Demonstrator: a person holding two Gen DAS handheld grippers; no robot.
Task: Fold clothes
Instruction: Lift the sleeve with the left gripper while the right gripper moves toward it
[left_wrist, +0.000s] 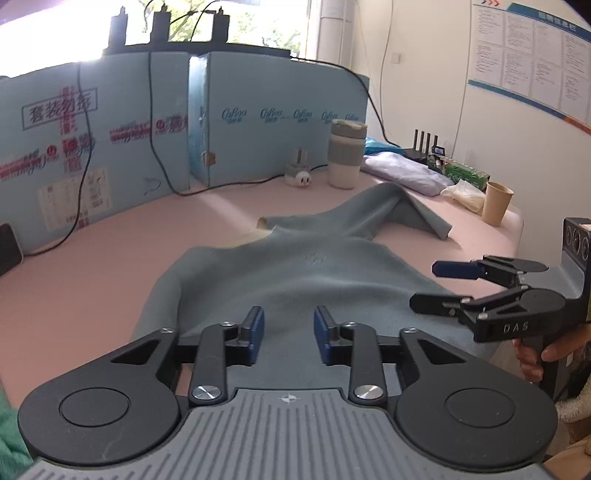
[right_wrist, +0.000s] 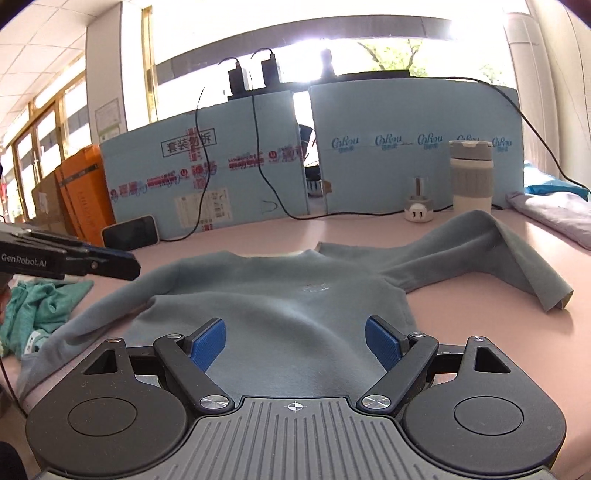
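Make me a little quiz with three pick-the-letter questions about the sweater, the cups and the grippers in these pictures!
1. Where does the paper cup stand?
A. at the table's far right edge
B. on the sweater
C. on top of the blue boards

2. What colour is the spread-out sweater?
A. red
B. grey-blue
C. yellow

3. What is the right gripper doing?
A. squeezing the tumbler
C. pinching a sleeve
B. open, holding nothing

Answers:
1 A, it stands on the pink table near its right edge, beside a crumpled plastic bag.
2 B, the whole sweater is grey-blue, lying flat with one sleeve bent over.
3 B, its blue pads stand wide apart above the sweater with nothing between them; the left gripper is open too.
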